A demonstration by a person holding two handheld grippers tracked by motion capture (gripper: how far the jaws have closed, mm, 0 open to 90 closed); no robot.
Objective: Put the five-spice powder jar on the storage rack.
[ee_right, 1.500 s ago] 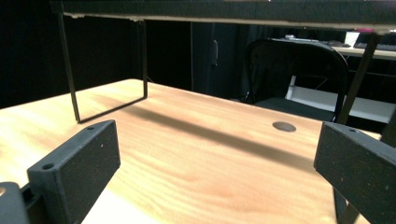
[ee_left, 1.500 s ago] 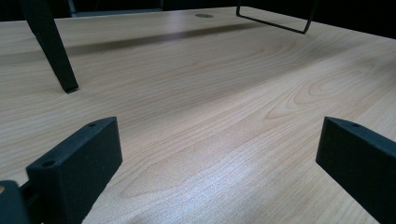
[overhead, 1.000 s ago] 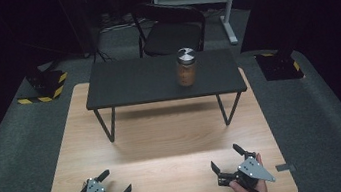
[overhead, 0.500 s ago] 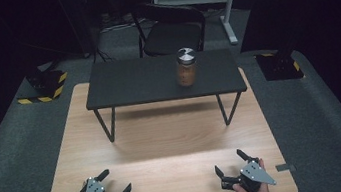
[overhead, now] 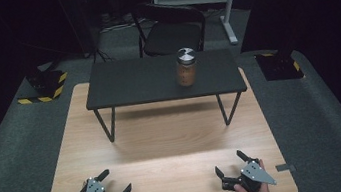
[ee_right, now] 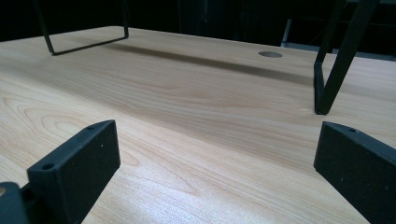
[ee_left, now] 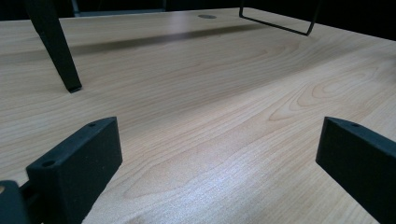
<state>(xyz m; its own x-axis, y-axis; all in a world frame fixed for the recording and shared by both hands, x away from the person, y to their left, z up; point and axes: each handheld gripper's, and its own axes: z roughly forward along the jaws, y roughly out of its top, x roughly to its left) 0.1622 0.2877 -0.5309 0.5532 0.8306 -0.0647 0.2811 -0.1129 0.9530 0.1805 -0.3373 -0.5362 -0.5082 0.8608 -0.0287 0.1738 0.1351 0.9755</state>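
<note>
Both tongs sit low at the near edge of my wooden table [overhead: 165, 142]: my left gripper [overhead: 115, 187] at about 7 o'clock, my right gripper [overhead: 229, 166] at about 5 o'clock, each held in a hand. Their jaws are spread wide with nothing between them; in the left gripper view and the right gripper view I see bare pale wood grain between the black jaws.

On the wooden table stands a small black table [overhead: 163, 79] on thin metal legs, toward 12 o'clock. One leg [ee_left: 56, 46] shows in the left gripper view, another leg [ee_right: 334, 70] in the right gripper view, near a round hole [ee_right: 270, 54] in the wood. Around us the floor is grey carpet [overhead: 11, 164]; a black chair [overhead: 169, 30] stands beyond the black table, and yellow-and-black striped blocks [overhead: 46, 85] lie at 10 o'clock. The room behind is dark.

A jar [overhead: 186, 67] with a silver lid stands upright on the black table, right of its middle, roughly at 1 o'clock from me, long axis vertical, lid up. It is well apart from both grippers.

Compared with a second ago, my right gripper has drawn slightly toward the near edge; the left one and the jar have kept their places.
</note>
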